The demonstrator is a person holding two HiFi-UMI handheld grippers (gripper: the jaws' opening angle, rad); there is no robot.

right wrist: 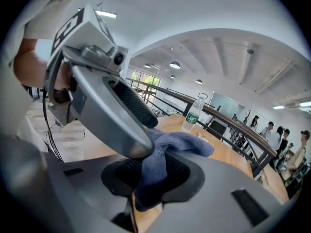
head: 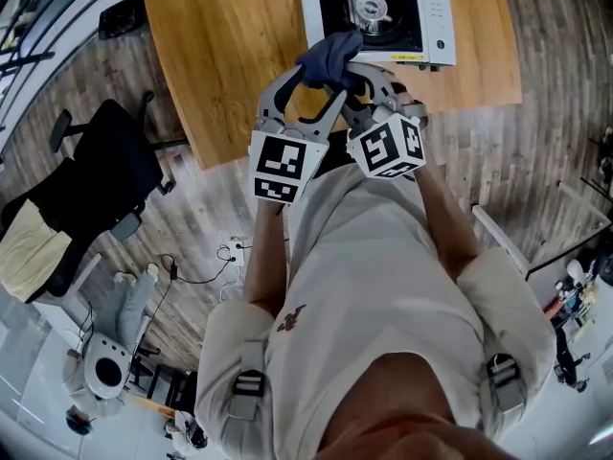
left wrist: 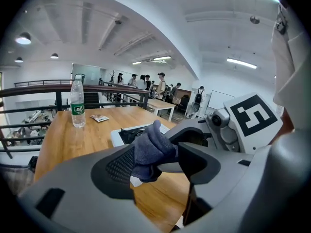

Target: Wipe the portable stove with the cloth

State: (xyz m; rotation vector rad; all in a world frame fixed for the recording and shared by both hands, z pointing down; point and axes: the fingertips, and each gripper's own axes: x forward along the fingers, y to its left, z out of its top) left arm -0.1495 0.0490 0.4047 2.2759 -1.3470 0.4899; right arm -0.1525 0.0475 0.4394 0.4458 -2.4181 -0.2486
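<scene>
Right gripper (right wrist: pixel 146 178) pinching soft navy knit cloth (head: pixel 330 57), left gripper (left wrist: pixel 155 164) gaping around it, woodgrain table (head: pixel 230 56), white portable stove (head: pixel 436 8)

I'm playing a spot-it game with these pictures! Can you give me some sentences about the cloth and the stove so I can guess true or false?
1. The cloth is dark blue. True.
2. The cloth lies on the stove. False: the right gripper holds it up, off the stove.
3. A water bottle stands on the table. True.
4. The stove sits on the floor. False: it is on the wooden table.
5. The left gripper squeezes the cloth. False: its jaws stand open.
</scene>
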